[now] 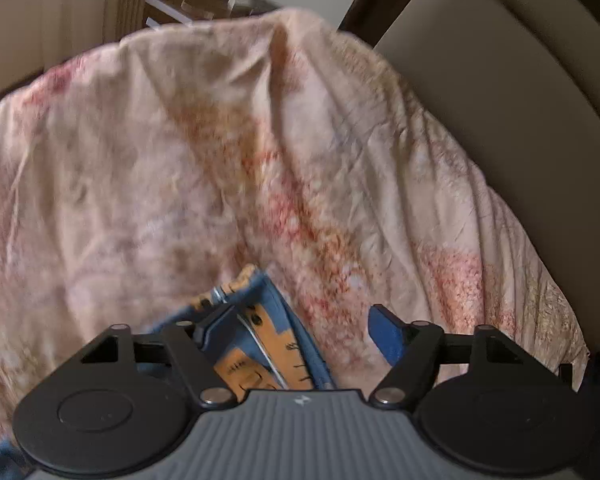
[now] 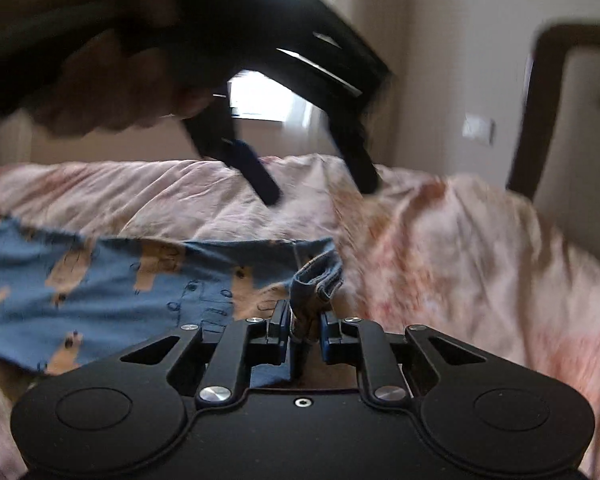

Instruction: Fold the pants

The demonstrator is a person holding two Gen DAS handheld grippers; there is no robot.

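Blue pants [image 2: 112, 292] printed with tan animal shapes are spread flat on the pink bedspread [image 2: 440, 248], toward 9 o'clock. A bunched edge is pinched in the right tool [image 2: 305, 330]. The left tool [image 1: 296, 322] is held parted, fabric beside one finger.

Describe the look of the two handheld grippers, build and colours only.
Both are black, with round disc housings and angular linkage arms joined by silver rivets. The left gripper has a ribbed grey body and blue pads; the right gripper has a black body and blue pads.
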